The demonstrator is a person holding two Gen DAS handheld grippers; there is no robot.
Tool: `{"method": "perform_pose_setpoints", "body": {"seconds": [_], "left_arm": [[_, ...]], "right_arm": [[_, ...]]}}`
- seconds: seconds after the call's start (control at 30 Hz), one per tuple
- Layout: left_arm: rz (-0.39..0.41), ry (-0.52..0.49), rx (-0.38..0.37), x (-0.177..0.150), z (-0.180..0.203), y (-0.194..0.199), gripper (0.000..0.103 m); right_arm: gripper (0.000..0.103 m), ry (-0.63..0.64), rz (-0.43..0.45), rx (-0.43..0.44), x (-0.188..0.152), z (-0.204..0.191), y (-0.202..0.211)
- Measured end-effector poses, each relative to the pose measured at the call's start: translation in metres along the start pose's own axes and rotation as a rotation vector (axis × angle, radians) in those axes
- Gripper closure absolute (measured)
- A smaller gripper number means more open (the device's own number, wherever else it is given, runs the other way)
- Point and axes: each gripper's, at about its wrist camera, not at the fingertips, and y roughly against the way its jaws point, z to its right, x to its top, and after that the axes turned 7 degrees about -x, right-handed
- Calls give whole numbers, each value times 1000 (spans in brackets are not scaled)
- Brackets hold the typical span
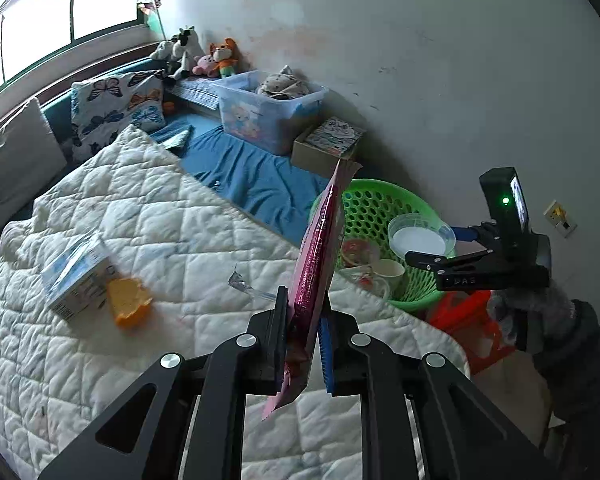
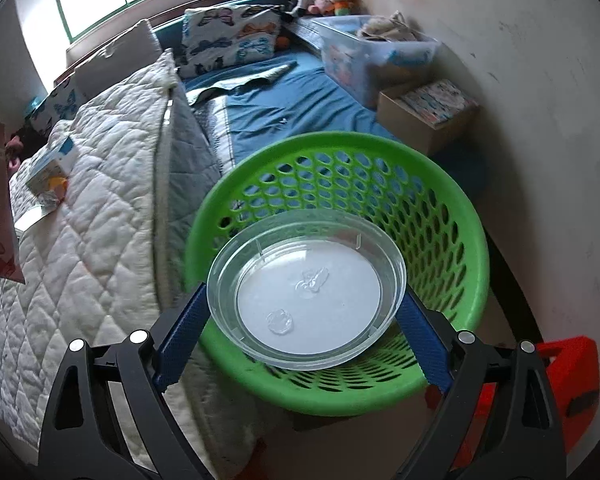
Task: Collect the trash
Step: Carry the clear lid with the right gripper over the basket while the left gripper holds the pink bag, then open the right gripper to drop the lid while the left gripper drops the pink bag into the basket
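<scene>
My left gripper (image 1: 305,304) is shut on a pink snack wrapper (image 1: 320,248), which stands up between the pads above the white quilt. My right gripper (image 2: 303,300) holds a clear round plastic lid (image 2: 308,292) between its wide-set blue pads, over the green basket (image 2: 472,240). In the left wrist view the right gripper (image 1: 436,246) and the lid (image 1: 420,236) hang over the green basket (image 1: 376,204), which holds a paper cup (image 1: 388,272) and a wrapper (image 1: 356,250). A small carton (image 1: 76,280), an orange-yellow piece (image 1: 130,306) and a foil scrap (image 1: 240,282) lie on the quilt.
The basket stands on a red stool (image 2: 572,380) at the bed's edge by the wall. A clear storage bin (image 1: 268,112) and a cardboard box (image 1: 324,144) sit on the blue sheet behind it. Pillows and plush toys line the window side.
</scene>
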Motion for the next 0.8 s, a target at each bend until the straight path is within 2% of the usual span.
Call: {"method": "perform_pose_setpoints", "body": {"seconds": [0.37, 0.8], "left_arm": [[-21, -31, -61, 27, 35, -42, 89], [-111, -17, -112, 47, 69, -112, 89]], "right_arm": [[10, -46, 25, 7, -7, 26, 11], [10, -63, 66, 29, -20, 44, 35]]}}
